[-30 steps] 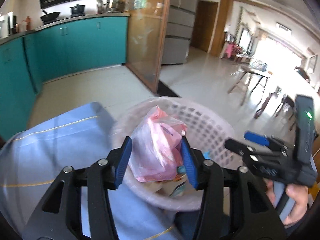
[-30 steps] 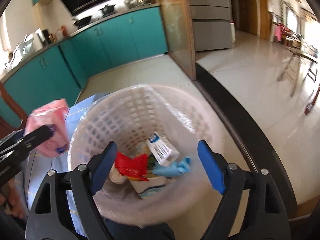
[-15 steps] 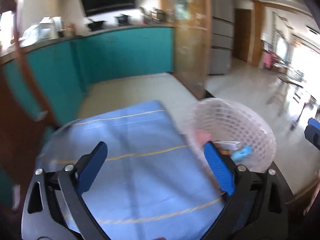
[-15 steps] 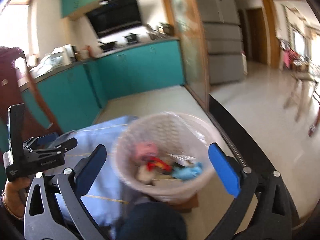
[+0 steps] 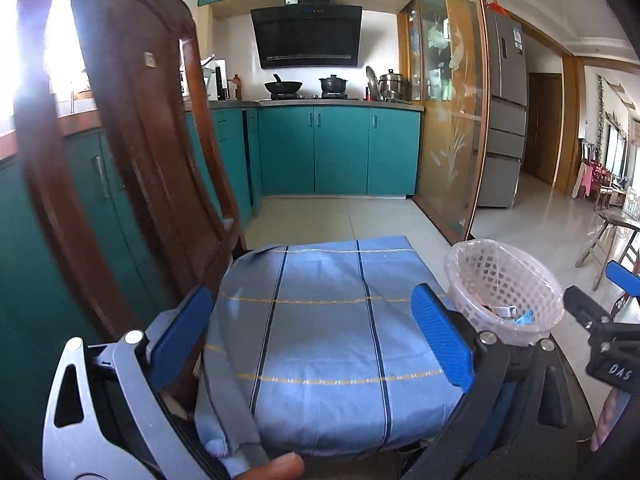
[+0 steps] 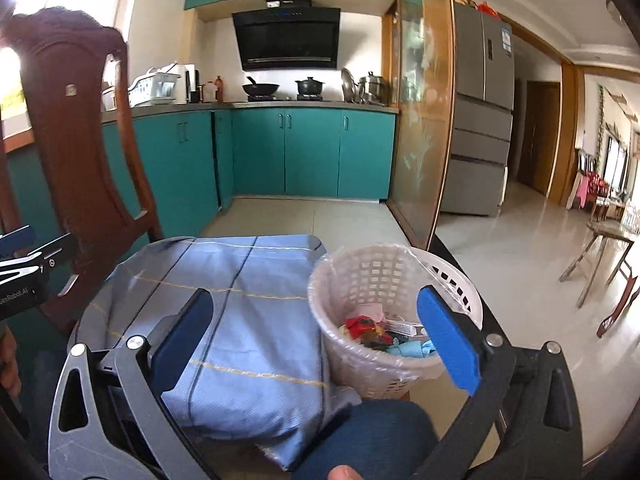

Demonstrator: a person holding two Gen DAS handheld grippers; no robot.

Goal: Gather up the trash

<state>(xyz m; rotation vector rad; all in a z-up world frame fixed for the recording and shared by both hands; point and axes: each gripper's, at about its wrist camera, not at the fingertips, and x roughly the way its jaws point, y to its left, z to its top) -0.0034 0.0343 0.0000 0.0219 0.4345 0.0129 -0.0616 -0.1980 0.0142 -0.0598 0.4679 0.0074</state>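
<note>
Both grippers have drawn back from the basket (image 6: 394,312), the pink bag now inside. The left gripper (image 5: 312,336) and right gripper (image 6: 316,340) gape wide, empty. The blue cloth (image 5: 320,320) lies bare; a wooden chair (image 5: 132,160) stands left, open floor right.

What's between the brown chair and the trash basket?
The blue striped cloth lies between the chair and the basket; both views show it.
</note>
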